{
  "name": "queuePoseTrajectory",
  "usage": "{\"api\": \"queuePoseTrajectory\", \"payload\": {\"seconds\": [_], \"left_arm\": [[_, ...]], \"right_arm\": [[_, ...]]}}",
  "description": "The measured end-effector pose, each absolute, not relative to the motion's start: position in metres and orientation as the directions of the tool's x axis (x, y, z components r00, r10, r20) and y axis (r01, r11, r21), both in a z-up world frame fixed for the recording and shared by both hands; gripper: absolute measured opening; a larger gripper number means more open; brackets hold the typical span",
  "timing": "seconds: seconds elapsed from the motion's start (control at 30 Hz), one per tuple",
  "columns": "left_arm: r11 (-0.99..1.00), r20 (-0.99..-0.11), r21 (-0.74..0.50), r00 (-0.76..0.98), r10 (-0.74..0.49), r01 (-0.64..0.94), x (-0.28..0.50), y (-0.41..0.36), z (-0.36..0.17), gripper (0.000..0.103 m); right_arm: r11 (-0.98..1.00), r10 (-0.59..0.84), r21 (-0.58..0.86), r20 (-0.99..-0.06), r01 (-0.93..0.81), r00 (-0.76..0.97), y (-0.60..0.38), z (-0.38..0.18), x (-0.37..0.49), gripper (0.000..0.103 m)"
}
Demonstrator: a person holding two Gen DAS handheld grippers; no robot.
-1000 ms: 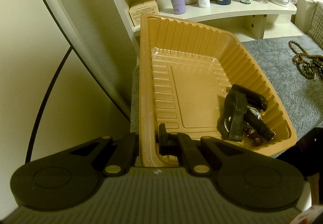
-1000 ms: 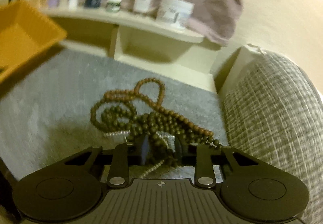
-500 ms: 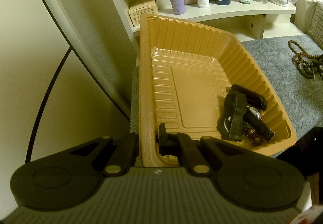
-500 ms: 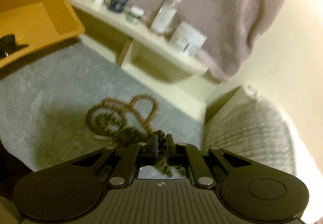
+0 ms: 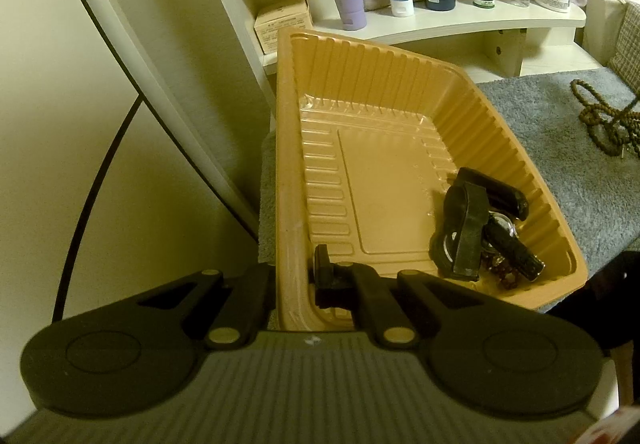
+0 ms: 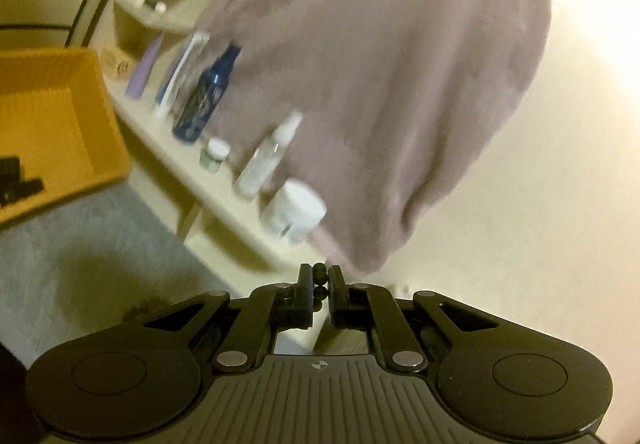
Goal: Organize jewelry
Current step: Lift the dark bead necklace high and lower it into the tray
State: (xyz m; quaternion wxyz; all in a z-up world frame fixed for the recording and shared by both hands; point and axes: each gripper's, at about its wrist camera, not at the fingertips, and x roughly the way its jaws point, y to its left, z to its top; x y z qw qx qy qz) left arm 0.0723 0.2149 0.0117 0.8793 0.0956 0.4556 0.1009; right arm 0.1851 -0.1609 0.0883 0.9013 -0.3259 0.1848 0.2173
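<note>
A: Left gripper (image 5: 294, 280) is clamped on the near left rim of the orange tray (image 5: 288, 147), one finger outside the wall, one inside, and the tray sits tipped on the grey mat (image 5: 568, 147).

B: What's in the tray?

A: A black watch (image 5: 476, 219) and some small dark pieces in the near right corner, up against the ribbed wall. The rest of the floor is bare, so there's room along the left and far sides.

B: And the right gripper (image 6: 319, 286)?

A: Its jaws are pinched on a strand of dark beads (image 6: 319, 280); a couple of beads show between the pads. The view is blurred and tilted, and below the fingers I can't follow the strand.

B: Any jewelry on the mat?

A: Yes, brown bead strands (image 5: 600, 119) lie at the mat's far right edge, well apart from the tray. Open mat between them. The white shelf (image 5: 460, 23) with bottles runs just behind the tray's far rim.
</note>
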Motion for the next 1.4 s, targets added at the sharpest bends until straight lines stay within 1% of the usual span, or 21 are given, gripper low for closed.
{"api": "queuePoseTrajectory", "payload": {"seconds": [0.3, 0.77, 1.07, 1.27, 1.33, 1.4], "left_arm": [[0.962, -0.78, 0.259, 0.568, 0.262, -0.088, 0.073, 0.214, 0.013, 0.002], [0.962, -0.779, 0.262, 0.57, 0.261, -0.082, 0.071, 0.213, 0.015, 0.002], [0.963, -0.78, 0.256, 0.57, 0.259, -0.088, 0.071, 0.213, 0.015, 0.002], [0.963, -0.78, 0.254, 0.57, 0.259, -0.089, 0.071, 0.214, 0.015, 0.002], [0.964, -0.781, 0.252, 0.57, 0.258, -0.091, 0.071, 0.214, 0.015, 0.002], [0.964, -0.781, 0.249, 0.569, 0.256, -0.092, 0.071, 0.214, 0.015, 0.002]], "right_arm": [[0.671, 0.342, -0.557, -0.353, -0.49, 0.871, -0.152, 0.147, 0.181, 0.007], [0.625, 0.474, -0.587, -0.24, -0.515, 0.848, -0.128, 0.218, 0.178, 0.007], [0.597, 0.637, -0.519, -0.157, -0.612, 0.755, -0.091, 0.265, 0.179, 0.007], [0.54, 0.741, -0.511, -0.088, -0.669, 0.665, -0.052, 0.294, 0.172, 0.007], [0.515, 0.768, -0.505, -0.086, -0.692, 0.635, -0.04, 0.299, 0.17, 0.007], [0.476, 0.793, -0.508, -0.106, -0.718, 0.6, -0.026, 0.297, 0.171, 0.007]]}}
